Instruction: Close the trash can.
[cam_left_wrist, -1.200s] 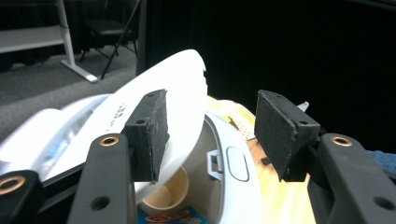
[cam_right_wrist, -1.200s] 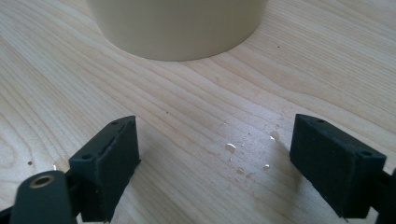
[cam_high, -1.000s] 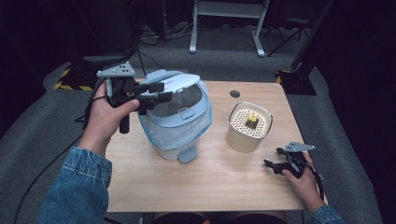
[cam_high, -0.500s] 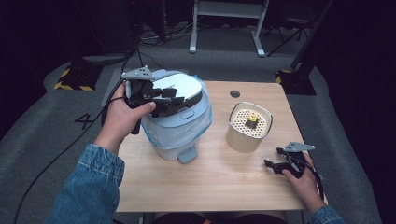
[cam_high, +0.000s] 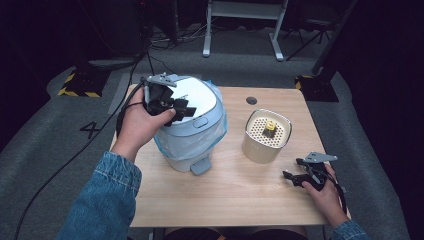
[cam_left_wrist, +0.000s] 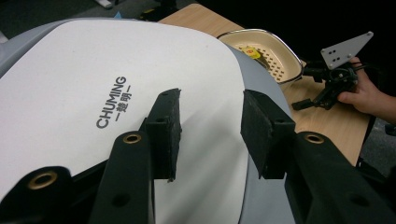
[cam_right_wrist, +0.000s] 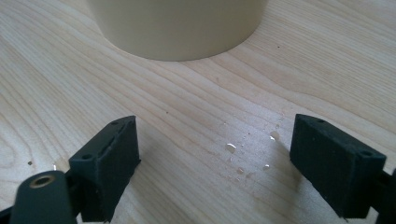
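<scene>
A pale blue pedal bin (cam_high: 192, 135) with a clear liner stands left of centre on the table. Its white lid (cam_high: 197, 97) reads CHUMING in the left gripper view (cam_left_wrist: 93, 84). My left gripper (cam_high: 181, 108) lies over the lid's left part, pointing right. Its jaws have just been closing and stand partly open (cam_left_wrist: 210, 112), with nothing between the pads and the lid just beneath them. My right gripper (cam_high: 291, 176) rests low on the table at the front right, open wide (cam_right_wrist: 215, 163), with bare wood between its pads.
A cream container (cam_high: 266, 136) with a perforated top and a small yellow piece stands right of the bin, just beyond the right gripper (cam_right_wrist: 177, 23). The bin's pedal (cam_high: 200, 166) juts toward the front. Small water drops (cam_right_wrist: 231, 148) lie on the wood. The table's edges drop to dark floor.
My left hand has moved right, from the bin's left side onto the lid, and its jaws have narrowed. The lid looks lower and flatter. The right hand has stayed put.
</scene>
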